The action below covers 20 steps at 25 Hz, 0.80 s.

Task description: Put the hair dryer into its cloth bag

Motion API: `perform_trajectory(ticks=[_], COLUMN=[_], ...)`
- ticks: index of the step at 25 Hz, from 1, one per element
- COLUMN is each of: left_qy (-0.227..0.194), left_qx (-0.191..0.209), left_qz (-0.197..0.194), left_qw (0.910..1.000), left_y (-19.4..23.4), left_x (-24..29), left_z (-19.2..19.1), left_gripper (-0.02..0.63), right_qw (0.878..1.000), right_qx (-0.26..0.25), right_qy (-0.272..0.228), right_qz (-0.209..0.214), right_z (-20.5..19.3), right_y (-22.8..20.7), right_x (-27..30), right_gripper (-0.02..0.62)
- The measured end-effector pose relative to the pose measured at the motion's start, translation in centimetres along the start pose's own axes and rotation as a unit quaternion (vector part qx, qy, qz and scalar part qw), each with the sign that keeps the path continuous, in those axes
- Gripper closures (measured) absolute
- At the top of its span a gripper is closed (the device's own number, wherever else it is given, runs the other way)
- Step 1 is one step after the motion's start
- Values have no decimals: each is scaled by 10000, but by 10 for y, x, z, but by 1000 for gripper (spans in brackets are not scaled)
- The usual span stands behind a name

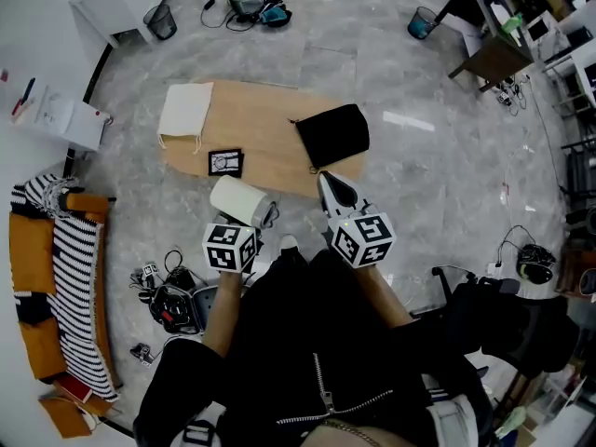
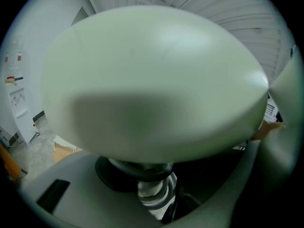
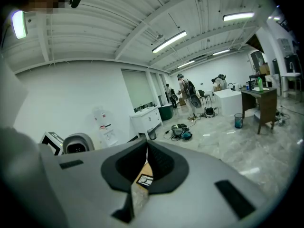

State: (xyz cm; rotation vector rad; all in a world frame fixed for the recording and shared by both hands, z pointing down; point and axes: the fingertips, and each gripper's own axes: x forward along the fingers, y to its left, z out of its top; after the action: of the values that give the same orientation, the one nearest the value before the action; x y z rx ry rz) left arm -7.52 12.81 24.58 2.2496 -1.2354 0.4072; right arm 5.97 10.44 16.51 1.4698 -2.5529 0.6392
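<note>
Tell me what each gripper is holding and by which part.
The left gripper holds the white hair dryer, apparently by its handle beneath the barrel. The right gripper is shut and empty.

Grey marbled floor (image 1: 447, 184), white walls (image 3: 71, 94), ceiling strip lights (image 3: 169, 41), orange sofa (image 1: 28, 250) with striped throw (image 1: 79, 277), dark desk (image 3: 260, 101).

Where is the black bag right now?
In the head view, the black bag lies at the right end of the wooden table, right of the white cloth.
</note>
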Motion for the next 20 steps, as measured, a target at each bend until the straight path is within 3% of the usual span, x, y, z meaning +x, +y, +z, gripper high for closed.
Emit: perform_trajectory(ticks=[20], left_qy=[211], left_qx=[-89], left_qz=[-144], left_qw=[9996], left_y=[18], left_x=[30], left_z=[4], left_gripper=[420], right_qw=[9993], right_qx=[-72], right_qy=[115], right_qz=[-357], right_z=[7], right_y=[-24], right_x=[38], right_gripper=[583])
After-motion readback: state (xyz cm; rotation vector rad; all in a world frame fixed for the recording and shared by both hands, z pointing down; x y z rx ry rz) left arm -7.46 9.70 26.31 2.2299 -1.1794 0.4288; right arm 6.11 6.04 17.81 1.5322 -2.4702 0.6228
